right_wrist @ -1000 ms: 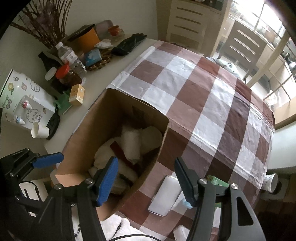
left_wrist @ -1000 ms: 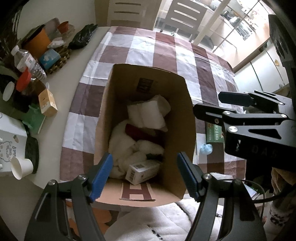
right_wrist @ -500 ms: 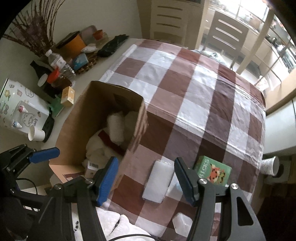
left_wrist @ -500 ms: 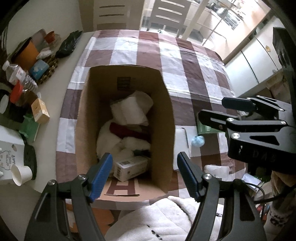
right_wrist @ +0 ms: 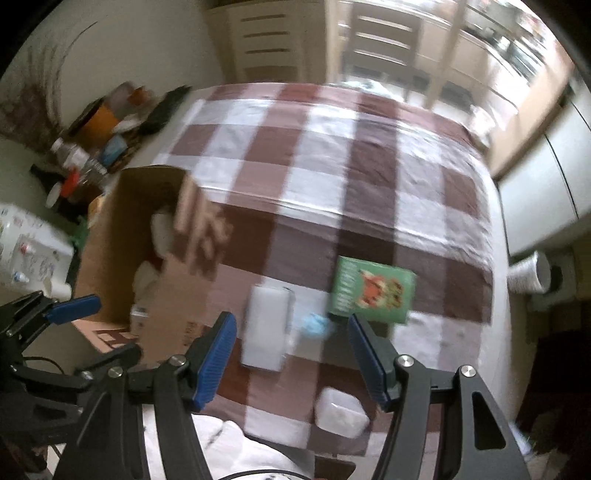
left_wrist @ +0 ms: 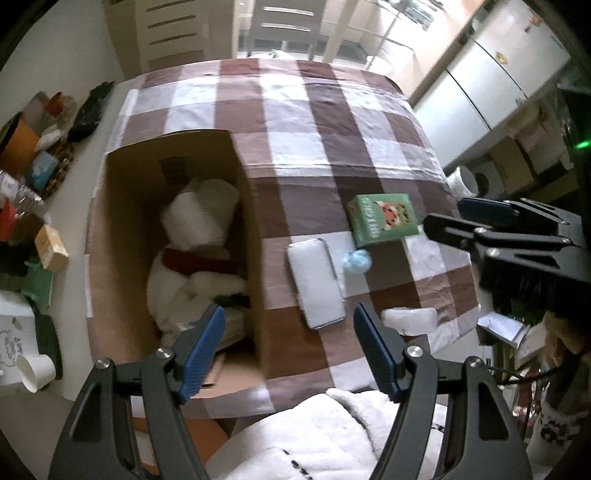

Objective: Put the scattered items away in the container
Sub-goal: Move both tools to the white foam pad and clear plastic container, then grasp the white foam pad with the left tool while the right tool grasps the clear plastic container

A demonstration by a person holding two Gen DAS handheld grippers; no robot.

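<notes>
An open cardboard box [left_wrist: 122, 236] [right_wrist: 110, 236] stands on the checked tablecloth, holding white soft items, a dark red piece and a small carton. To its right lie a flat white pack [left_wrist: 316, 282] [right_wrist: 267, 328], a small blue ball [left_wrist: 356, 260] [right_wrist: 314, 325], a green printed box [left_wrist: 382, 219] [right_wrist: 373, 290] and a small white packet [left_wrist: 408, 319] [right_wrist: 340, 413]. My left gripper [left_wrist: 290, 350] is open and empty above the box's near right corner. My right gripper [right_wrist: 291, 356] is open and empty, over the white pack and blue ball.
The table's left strip holds bottles [left_wrist: 14, 192], an orange pot [left_wrist: 16, 146], a small carton [left_wrist: 51, 247], a paper cup [left_wrist: 37, 371] and a black item [left_wrist: 90, 110]. Chairs [left_wrist: 284, 26] stand beyond the far edge. A white fleece garment [left_wrist: 332, 435] is at the near edge.
Both grippers have swung right, away from the box. The loose items on the cloth now sit in front of the right gripper. Both stay open and empty.
</notes>
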